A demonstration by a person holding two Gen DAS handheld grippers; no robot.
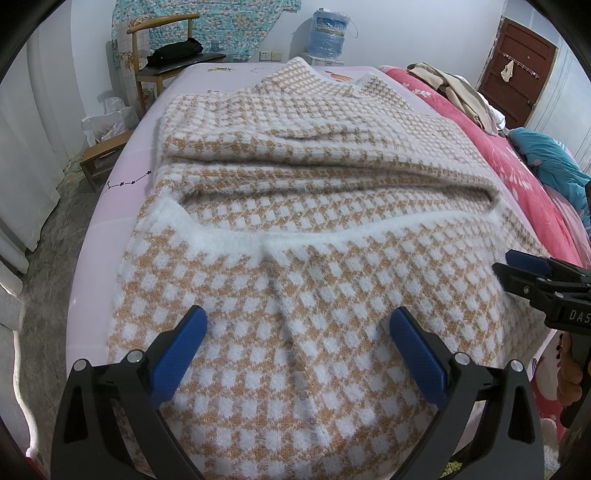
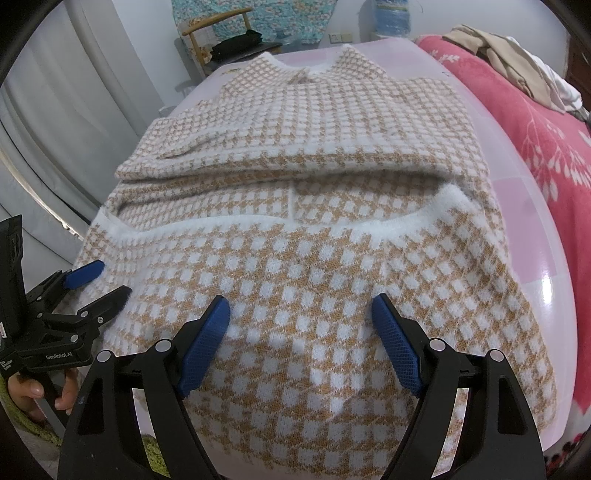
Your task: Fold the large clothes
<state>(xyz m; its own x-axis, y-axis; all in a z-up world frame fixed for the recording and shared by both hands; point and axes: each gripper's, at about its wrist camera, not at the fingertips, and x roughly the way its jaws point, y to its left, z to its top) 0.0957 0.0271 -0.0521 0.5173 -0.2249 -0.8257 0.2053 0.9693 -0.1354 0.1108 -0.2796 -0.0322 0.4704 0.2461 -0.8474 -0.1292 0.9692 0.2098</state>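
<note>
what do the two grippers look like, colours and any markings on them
Both match: the left gripper and right gripper have black plastic frames with triangular cut-outs, silver pivot bolts and textured blue finger pads. White lettering marks the bodies: "GenRobot.AI" on the left, "DAS" visible on the right. No cables show.

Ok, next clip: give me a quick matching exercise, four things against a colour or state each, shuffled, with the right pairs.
Things:
1. sweater
2. blanket
3. left tool
4. water jug

Colour or state:
A. open, holding nothing
B. blue, standing by the far wall
C. tan and white check, partly folded on the bed
D. pink-red with a white leaf print

Pairs: 1-C, 2-D, 3-A, 4-B
</note>
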